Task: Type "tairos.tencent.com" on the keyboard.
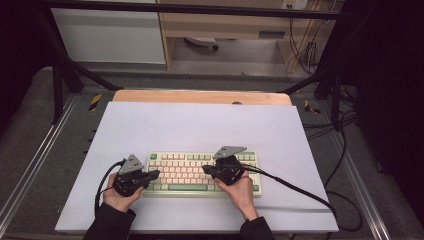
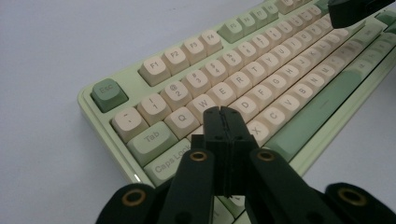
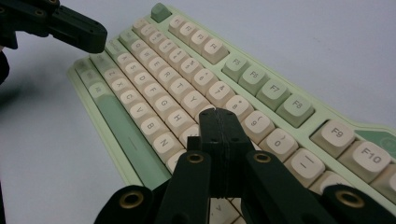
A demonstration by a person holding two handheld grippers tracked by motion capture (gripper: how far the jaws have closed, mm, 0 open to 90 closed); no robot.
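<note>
On the white mat, the keyboard [image 1: 200, 172] lies long axis left-right, both empty closed grippers, left gripper [image 1: 156, 173] and right gripper [image 1: 205, 169], above it.

A white sheet [image 1: 200, 125] covers the table [image 1: 200, 96], bearing a keyboard [image 1: 185, 172].

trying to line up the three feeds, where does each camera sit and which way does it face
High view: above the person's side, looking forward and down at the keyboard; both hands show, with the left hand-held gripper and right hand-held gripper.
Left gripper view: rides the left hand-held gripper, looking along its shut jaws over the keyboard's Esc end.
Right gripper view: rides the right hand-held gripper, shut jaws over the number row.
Shared: each gripper view shows the keyboard and the other gripper's tip.
</note>
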